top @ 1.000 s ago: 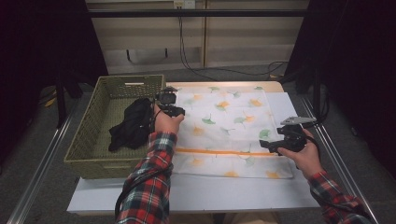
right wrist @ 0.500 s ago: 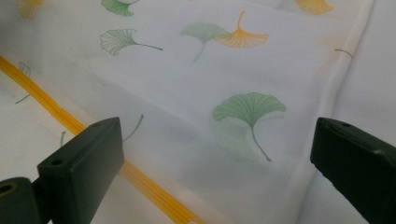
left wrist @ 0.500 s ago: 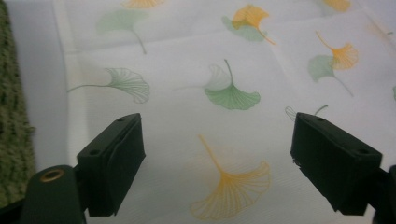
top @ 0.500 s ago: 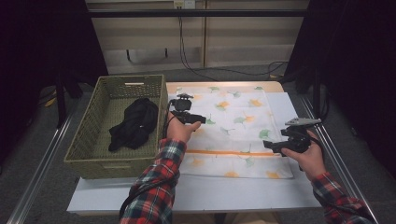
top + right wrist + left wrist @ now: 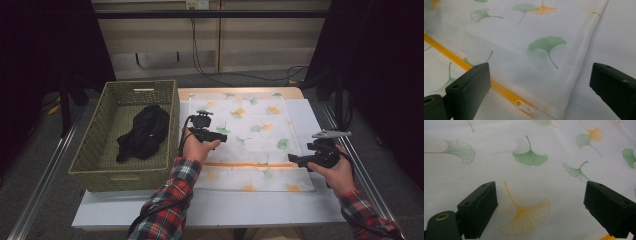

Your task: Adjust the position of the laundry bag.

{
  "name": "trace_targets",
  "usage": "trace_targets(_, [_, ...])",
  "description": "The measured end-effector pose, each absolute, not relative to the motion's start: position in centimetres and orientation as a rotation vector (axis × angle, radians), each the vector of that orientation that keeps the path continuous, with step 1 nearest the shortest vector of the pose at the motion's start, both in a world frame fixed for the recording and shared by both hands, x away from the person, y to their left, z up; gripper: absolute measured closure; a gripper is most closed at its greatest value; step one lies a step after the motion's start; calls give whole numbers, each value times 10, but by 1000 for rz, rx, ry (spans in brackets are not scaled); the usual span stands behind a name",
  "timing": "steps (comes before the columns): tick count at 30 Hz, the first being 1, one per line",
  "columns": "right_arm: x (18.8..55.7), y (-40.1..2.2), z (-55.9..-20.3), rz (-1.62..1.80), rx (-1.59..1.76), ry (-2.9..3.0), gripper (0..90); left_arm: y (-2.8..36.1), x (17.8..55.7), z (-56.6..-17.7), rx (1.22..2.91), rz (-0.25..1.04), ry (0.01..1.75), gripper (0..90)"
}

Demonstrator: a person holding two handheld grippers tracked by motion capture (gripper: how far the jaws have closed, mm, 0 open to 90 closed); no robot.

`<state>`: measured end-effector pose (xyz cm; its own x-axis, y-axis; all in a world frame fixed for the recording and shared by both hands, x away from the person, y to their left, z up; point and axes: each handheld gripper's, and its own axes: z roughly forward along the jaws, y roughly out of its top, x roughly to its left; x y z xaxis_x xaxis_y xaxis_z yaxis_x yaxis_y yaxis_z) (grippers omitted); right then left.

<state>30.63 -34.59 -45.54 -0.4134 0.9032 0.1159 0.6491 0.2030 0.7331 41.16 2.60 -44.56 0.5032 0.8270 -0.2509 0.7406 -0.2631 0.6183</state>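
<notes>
A white mesh bag (image 5: 250, 130) printed with ginkgo leaves lies flat on the table, an orange zipper (image 5: 250, 164) running across its near part. My left gripper (image 5: 222, 138) hovers over the bag's left side. Its jaws have just been opening, and in the left gripper view (image 5: 539, 195) nothing but printed fabric (image 5: 531, 157) lies between them. My right gripper (image 5: 292, 161) is held at the bag's right edge by the zipper end. It stands open (image 5: 540, 77) over the zipper (image 5: 456, 60) and its white pull (image 5: 525, 106). A black garment (image 5: 145, 132) lies bunched in the basket.
The green woven basket (image 5: 95, 145) stands on the table's left part, against the bag's left edge. The white table top (image 5: 250, 207) runs in front of the bag. Metal rails (image 5: 45, 175) flank the table. Cables hang at the back wall.
My left hand has moved right from the basket's rim to over the bag and come lower. The black garment has settled in the basket. The right hand has kept its place.
</notes>
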Motion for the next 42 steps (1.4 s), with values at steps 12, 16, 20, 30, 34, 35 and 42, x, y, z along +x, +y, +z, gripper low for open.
trace_targets(12, [289,-366,-458,1043,1552,2096,74,19,404,-451,2092,122,1207,98])
trace_targets(16, [282,-371,-460,1029,1580,2087,105,15,401,-455,2118,103,1180,93])
trace_targets(20, [281,-372,-460,1018,1586,2086,135,12,398,-453,2131,122,1160,93])
trace_targets(30, [277,-371,-464,1027,1570,2115,261,17,398,-452,2111,109,1169,86])
trace_targets(34, [275,-373,-467,1030,1580,2125,352,16,397,-451,2122,113,1156,85])
trace_targets(35, [275,-373,-468,1022,1585,2120,361,16,397,-451,2124,112,1154,85])
trace_targets(42, [274,-376,-473,1010,1622,2123,424,11,395,-455,2157,96,1141,85])
